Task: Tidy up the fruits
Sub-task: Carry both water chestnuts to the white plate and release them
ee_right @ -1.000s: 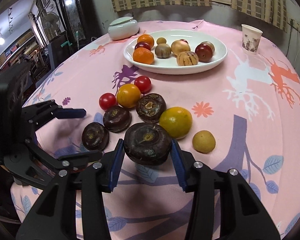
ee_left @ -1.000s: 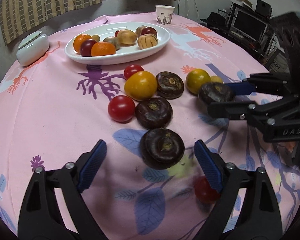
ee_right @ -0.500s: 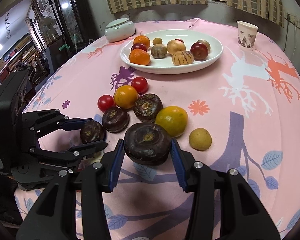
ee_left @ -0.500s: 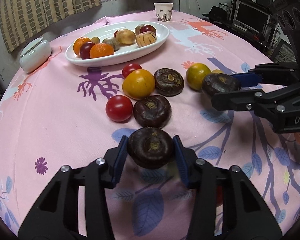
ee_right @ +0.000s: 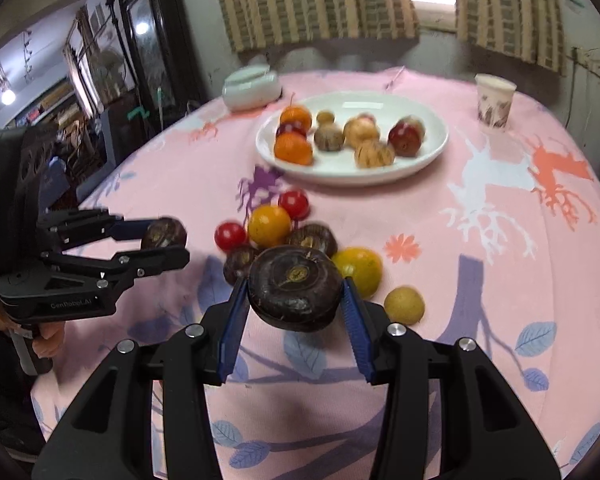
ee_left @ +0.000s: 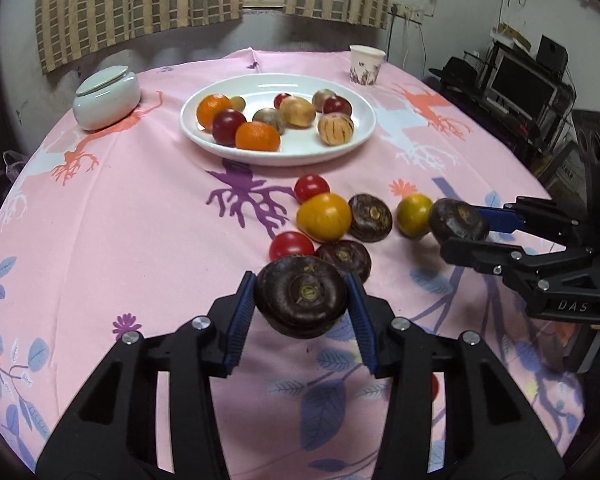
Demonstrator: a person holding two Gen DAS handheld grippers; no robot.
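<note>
My left gripper point(ee_left: 299, 285) is shut on a dark brown round fruit point(ee_left: 303, 300), held above the pink cloth. My right gripper point(ee_right: 293, 285) is shut on a similar dark fruit point(ee_right: 294, 290), also clear of the cloth. Each gripper shows in the other's view: the right gripper point(ee_left: 466, 226) at the right, the left gripper point(ee_right: 168, 236) at the left. Loose fruit lies between them: two red tomatoes point(ee_left: 291, 245), an orange-yellow fruit point(ee_left: 324, 216), two dark fruits point(ee_left: 370, 212) and a yellow-green one point(ee_left: 414, 215). The white oval plate point(ee_left: 364, 142) beyond holds several fruits.
A paper cup point(ee_left: 366, 65) stands behind the plate to the right. A white lidded jar point(ee_left: 106, 98) sits at the far left. A small tan fruit point(ee_right: 404, 305) lies right of the pile. The round table drops off on all sides; shelves with electronics point(ee_left: 520, 80) stand to the right.
My left gripper closed on the nearest dark fruit and lifted it off the cloth. My right gripper stayed shut on its fruit, and its view tilted up a little.
</note>
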